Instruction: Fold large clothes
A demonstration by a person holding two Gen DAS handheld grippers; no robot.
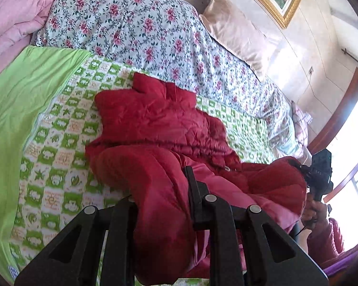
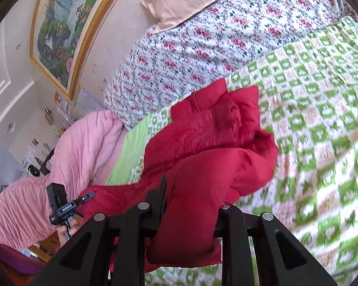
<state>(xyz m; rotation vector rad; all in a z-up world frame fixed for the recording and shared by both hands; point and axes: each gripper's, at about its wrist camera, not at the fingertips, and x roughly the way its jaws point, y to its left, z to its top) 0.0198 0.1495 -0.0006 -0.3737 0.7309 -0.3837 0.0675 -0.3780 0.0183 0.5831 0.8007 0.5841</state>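
Black fingers of our left gripper [image 1: 164, 200] are filling the near edge of the left wrist view, pinching a thick fold of the red padded jacket [image 1: 155, 128] between them. We are holding the right gripper [image 2: 191, 205] the same way in the right wrist view, its fingers closing on another bunched fold of the jacket [image 2: 202, 143], with fabric bulging up and over between them.

Most of the jacket is lying crumpled on the green checked bedspread [image 1: 59, 143], collar at the far end, hem end lifted toward us in both grips. In the right wrist view the bedspread [image 2: 322, 119] is spreading off to the right, slightly blurred.

Beyond the jacket a floral quilt [image 1: 136, 23] is heaping up at the far side, with a beige pillow [image 1: 236, 31] resting against its far right edge. A pink blanket [image 1: 14, 16] is sitting at the far left. A gold-framed painting [image 2: 59, 31] is hanging on the wall behind the bed.

Each view is also catching the other gripper at its edge: the right one at far right of the left view [image 1: 319, 174], the left one at near left of the right view [image 2: 62, 205], each touching the jacket's edge.
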